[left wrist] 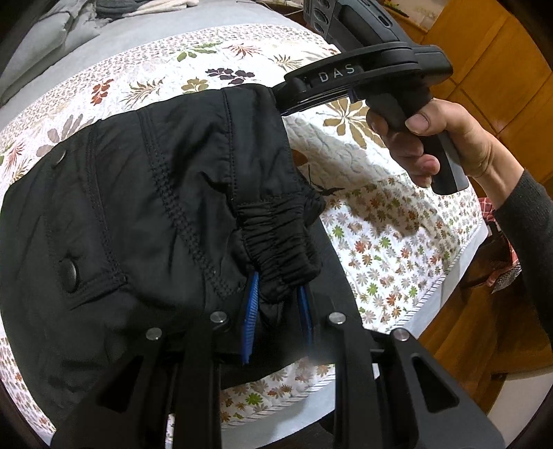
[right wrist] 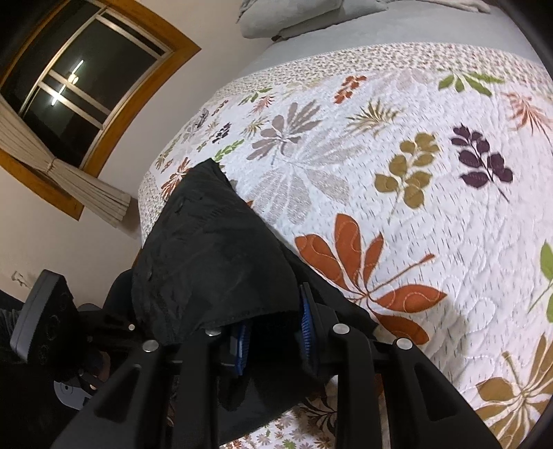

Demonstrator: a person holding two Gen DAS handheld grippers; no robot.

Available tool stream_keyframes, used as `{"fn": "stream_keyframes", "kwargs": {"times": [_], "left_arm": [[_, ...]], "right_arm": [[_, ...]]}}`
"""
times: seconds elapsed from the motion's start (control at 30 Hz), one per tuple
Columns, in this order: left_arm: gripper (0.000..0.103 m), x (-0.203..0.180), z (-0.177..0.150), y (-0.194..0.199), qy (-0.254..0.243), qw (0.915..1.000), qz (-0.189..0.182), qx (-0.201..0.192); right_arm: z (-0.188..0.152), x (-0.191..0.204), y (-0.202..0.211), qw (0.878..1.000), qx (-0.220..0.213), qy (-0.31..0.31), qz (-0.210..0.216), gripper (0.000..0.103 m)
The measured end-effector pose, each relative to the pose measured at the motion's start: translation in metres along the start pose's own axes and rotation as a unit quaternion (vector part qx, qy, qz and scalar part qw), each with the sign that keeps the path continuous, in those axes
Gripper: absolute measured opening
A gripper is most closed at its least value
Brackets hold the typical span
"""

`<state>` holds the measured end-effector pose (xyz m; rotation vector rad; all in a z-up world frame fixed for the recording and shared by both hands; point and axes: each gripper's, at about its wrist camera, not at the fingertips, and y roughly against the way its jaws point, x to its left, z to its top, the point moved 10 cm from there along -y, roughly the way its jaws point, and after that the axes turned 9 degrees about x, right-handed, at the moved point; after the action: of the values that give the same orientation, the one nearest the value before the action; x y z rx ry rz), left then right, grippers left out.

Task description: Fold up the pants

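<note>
Black pants [left wrist: 145, 193] hang over a floral quilt, lifted at two places. My left gripper [left wrist: 278, 300] is shut on their gathered elastic band [left wrist: 280, 248], with the blue pads [left wrist: 250, 304] pressing the fabric from both sides. In the left wrist view my right gripper [left wrist: 281, 100] comes in from the upper right, gripped by a hand [left wrist: 432, 138], and its tips bite the far edge of the pants. In the right wrist view that gripper [right wrist: 273, 331] is shut on a fold of the black pants [right wrist: 214, 248], which drapes over its left finger.
The quilt [right wrist: 397, 145] covers a bed with grey pillows [right wrist: 293, 17] at its far end. A wooden wardrobe [left wrist: 490, 69] stands to the right and a red plaid cloth [left wrist: 501, 248] lies by the bed's edge. A window with a tied curtain [right wrist: 79, 186] is on the wall.
</note>
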<state>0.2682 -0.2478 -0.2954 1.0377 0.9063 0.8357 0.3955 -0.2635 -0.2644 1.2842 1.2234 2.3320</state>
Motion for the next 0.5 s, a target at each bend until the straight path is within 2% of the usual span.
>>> {"fn": "stream_keyframes", "kwargs": {"times": [0.2,0.3,0.43,0.5], "left_arm": [[0.021,-0.001,-0.001,-0.006,-0.009,0.9998,0.015,-0.003],[0.022,-0.001,-0.001,-0.007,-0.006,0.9999,0.012,-0.006],[0.023,0.0,-0.002,-0.009,-0.007,0.9999,0.012,-0.009],[0.023,0.0,-0.001,-0.009,-0.008,0.9998,0.013,-0.011]], "right_arm": [[-0.002,-0.009,-0.005,1.0,-0.006,-0.016,0.004,0.024],[-0.001,-0.011,-0.003,1.0,-0.013,-0.019,-0.011,0.024],[0.0,-0.014,0.001,0.996,-0.02,-0.006,-0.089,0.027],[0.001,-0.018,0.004,0.99,-0.022,-0.003,-0.141,0.036]]}}
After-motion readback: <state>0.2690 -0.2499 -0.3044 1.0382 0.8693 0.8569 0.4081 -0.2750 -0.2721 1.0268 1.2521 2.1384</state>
